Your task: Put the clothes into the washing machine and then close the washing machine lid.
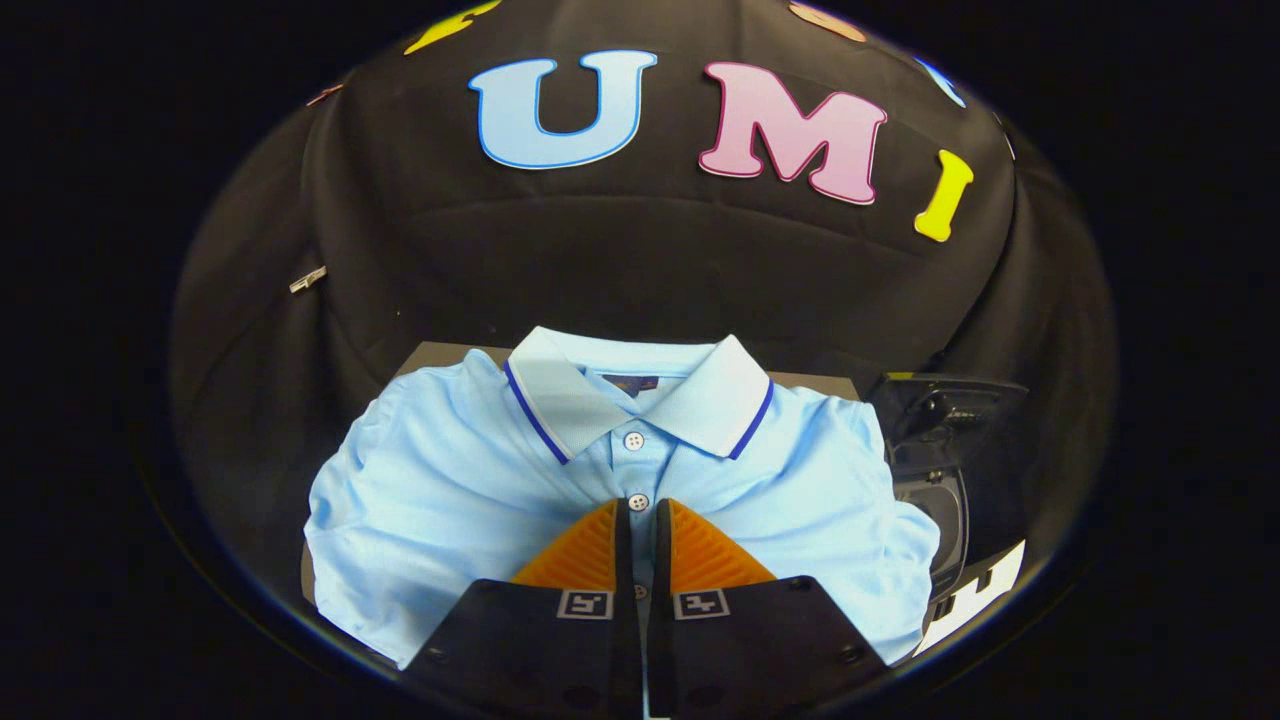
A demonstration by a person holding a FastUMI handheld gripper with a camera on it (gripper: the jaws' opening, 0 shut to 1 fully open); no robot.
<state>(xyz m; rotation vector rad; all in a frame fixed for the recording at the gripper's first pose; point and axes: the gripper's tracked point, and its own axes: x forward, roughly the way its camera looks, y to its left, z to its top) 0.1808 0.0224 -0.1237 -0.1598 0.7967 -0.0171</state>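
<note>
A light blue polo shirt (450, 490) with a white, blue-trimmed collar lies folded flat on a dark table, collar away from me. My gripper (640, 505) hangs right over its button placket, fingertips at the second button. The fingers (580, 555) stand almost together, with a thin slit between them through which blue cloth shows. The fabric around the tips lies smooth, with no pinched fold. To the right of the shirt stands a small dark washing machine (945, 515), its lid (950, 405) raised and its opening partly hidden by the shirt's sleeve.
The table edge (440, 352) shows behind the shirt's left shoulder. Black cloth walls close in behind and on both sides. A small light tag (307, 279) hangs on the left wall.
</note>
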